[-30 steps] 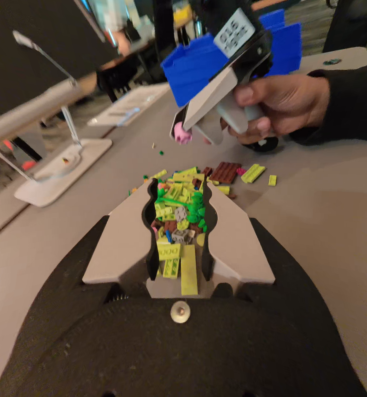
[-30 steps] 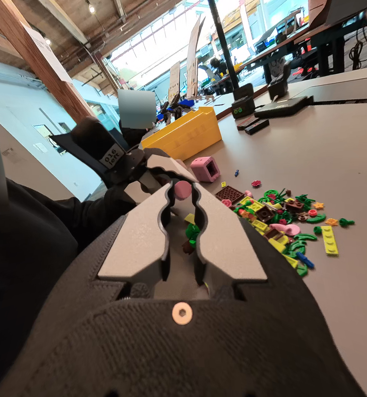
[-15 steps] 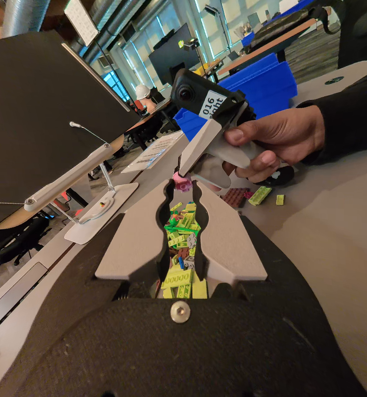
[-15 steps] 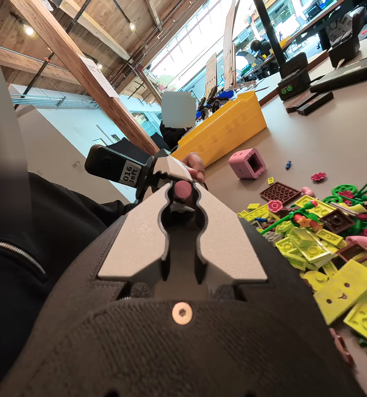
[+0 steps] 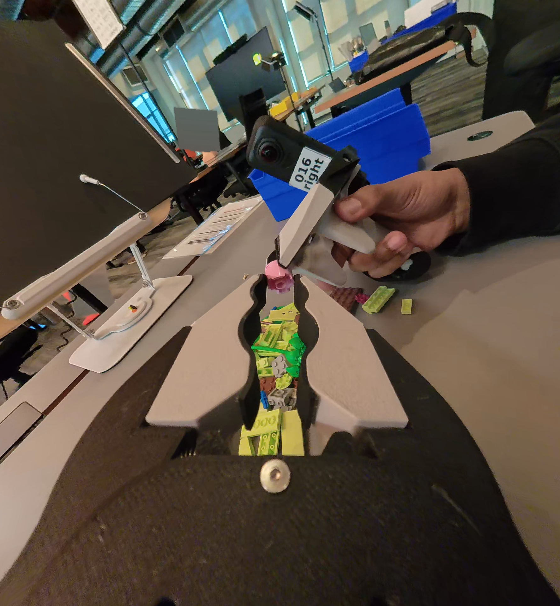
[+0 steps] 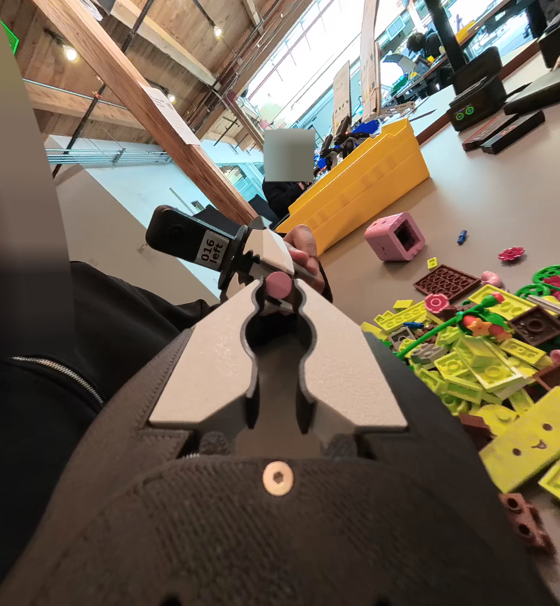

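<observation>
A small pink round piece (image 5: 279, 281) sits between the fingertips of my left gripper (image 5: 279, 282), whose jaws are closed to its width. My right gripper (image 6: 278, 290) is shut on the same pink piece (image 6: 278, 284), which shows as a flat pink disc at its tips. The two grippers face each other tip to tip above the table. In the left wrist view the right gripper (image 5: 283, 264) comes in from the upper right, held by a hand (image 5: 409, 213). A pile of lime, green, brown and grey bricks (image 5: 277, 347) lies under the left gripper.
The brick pile (image 6: 469, 354) spreads over the grey table (image 6: 501, 203). A pink hollow cube (image 6: 395, 241) and a yellow bin (image 6: 360, 190) stand beyond it. A blue bin (image 5: 370, 144) and a white stand base (image 5: 124, 328) are on the far side. The grippers are tip to tip, or close to it.
The left gripper rose from over the pile and tilted up to meet the right gripper. Its jaws narrowed around the pink piece. The right gripper kept hold of the piece.
</observation>
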`<move>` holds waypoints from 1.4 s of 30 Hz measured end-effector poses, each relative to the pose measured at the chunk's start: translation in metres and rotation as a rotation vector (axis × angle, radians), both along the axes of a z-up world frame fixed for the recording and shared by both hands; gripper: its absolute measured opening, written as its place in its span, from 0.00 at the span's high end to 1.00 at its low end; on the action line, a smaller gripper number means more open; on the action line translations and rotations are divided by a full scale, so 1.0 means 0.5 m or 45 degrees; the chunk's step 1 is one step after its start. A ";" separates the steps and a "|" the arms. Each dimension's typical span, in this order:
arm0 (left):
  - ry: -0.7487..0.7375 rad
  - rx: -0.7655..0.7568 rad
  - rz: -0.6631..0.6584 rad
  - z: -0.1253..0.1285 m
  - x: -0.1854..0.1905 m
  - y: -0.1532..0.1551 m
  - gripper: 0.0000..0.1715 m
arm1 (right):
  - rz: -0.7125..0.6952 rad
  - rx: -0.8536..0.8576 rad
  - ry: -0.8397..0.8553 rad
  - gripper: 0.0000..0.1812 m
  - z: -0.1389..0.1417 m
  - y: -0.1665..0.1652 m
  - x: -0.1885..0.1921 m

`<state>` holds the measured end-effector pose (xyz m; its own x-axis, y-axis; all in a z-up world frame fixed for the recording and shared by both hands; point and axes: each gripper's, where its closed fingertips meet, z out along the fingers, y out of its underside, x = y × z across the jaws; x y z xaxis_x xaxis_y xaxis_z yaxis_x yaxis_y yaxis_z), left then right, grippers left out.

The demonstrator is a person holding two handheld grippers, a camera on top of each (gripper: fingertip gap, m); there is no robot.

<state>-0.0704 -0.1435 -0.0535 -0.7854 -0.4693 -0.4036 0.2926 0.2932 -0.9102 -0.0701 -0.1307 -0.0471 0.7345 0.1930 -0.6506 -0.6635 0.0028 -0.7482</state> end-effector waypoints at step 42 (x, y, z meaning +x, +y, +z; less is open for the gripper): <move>1.002 -0.650 -0.644 0.033 -0.061 -0.019 0.80 | -0.104 -0.004 -0.553 0.94 0.040 -0.016 -0.033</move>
